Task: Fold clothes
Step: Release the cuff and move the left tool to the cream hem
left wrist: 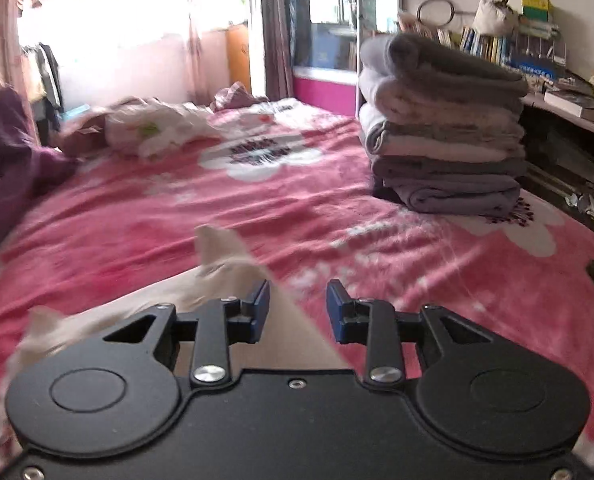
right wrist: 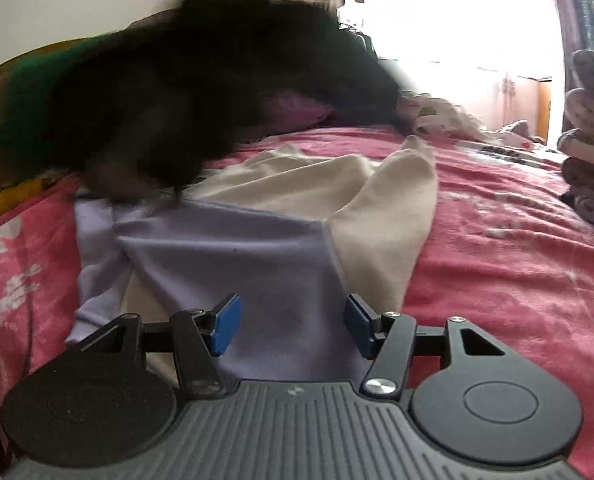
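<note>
Dark blurred shape: at the far left of your right wrist view a big black smear (right wrist: 201, 92) hangs over the near edge of the garment; it looks like your other arm, though the blur is too heavy to be sure.
Purple pillow: a deep purple cushion (left wrist: 5, 160) sits at the left edge of the bed in your left wrist view.
Garment: the cream and pale lilac fabric garment (right wrist: 257, 240) lies spread and rumpled on the bed just ahead of you, lilac panel nearest, cream part running away toward the right; in the left wrist view its cream cloth (left wrist: 225, 264) rises in a peak just beyond the left finger.
Left gripper: your left gripper (left wrist: 297, 310) has its blue-padded fingers apart with nothing between them, poised over the cream cloth and the bedspread.
Right gripper: your right gripper (right wrist: 293, 326) is spread wide as well, holding nothing, with the lilac panel showing in the gap.
Bedspread: the pink fleece bedspread with white flowers (left wrist: 169, 224) covers the whole bed under the garment.
Loose bundle: a crumpled white floral cloth (left wrist: 157, 128) lies at the far end of the bed.
Folded stack: a tall pile of folded grey and white towels (left wrist: 445, 132) stands on the right side of the bed, well apart from the garment.
Shelf: a cluttered bookshelf with upright books (left wrist: 493, 44) runs along the right wall behind the pile.
</note>
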A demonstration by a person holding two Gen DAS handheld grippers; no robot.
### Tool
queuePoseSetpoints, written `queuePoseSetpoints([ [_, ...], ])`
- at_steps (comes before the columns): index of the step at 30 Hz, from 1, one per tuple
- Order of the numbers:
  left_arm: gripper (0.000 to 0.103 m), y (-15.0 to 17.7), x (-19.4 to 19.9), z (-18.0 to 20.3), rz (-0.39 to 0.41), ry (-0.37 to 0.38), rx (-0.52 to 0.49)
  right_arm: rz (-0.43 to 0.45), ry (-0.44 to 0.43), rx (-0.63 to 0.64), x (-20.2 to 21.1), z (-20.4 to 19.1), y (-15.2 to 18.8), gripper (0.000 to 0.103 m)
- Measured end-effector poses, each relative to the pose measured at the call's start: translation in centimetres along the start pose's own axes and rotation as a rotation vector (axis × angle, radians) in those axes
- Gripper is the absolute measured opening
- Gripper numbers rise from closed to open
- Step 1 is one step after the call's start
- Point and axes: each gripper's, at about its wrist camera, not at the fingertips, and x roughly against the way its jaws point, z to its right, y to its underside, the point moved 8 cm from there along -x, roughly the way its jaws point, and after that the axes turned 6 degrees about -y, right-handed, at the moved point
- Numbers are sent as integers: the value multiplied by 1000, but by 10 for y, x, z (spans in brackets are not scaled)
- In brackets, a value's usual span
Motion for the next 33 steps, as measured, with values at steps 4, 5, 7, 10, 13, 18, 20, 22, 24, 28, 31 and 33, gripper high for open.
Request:
queuePoseSetpoints([
  [4,27,11,-62,-33,-165,-21,153,-28,-30,7,-5,-4,4,59],
  [5,21,17,-74,-46,-204,-9,238,-35,-37,2,-6,-4,6,60],
  [7,19,16,-77,-62,-210,42,382,-43,-46,-7,-9,-3,8,60],
  [10,18,5,-66,-68,-168,50,408,-41,-55,-18,-9,-2,9,60],
  [13,18,-10,-67,-64,-136,36,376,-42,-56,-17,-9,-3,10,60],
  [18,18,-3,-109,-76,-244,-29,400,-41,-57,-16,-10,-3,11,61],
  [20,18,-6,-109,-83,-244,-17,439,-41,-57,-17,-10,-2,10,61],
  [22,18,-16,-98,-85,-209,-29,413,-39,-61,-20,-10,-2,10,61],
  [24,19,-20,-80,-88,-167,-35,401,-37,-64,-23,-10,-1,10,61],
  [28,24,-13,-35,-98,-118,-34,398,-32,-66,-26,-9,-1,10,61],
  [31,37,3,11,-113,-95,-52,411,-25,-63,-22,-7,-1,10,60],
  [33,45,17,45,-125,-79,-67,416,-16,-59,-18,-5,-2,9,60],
])
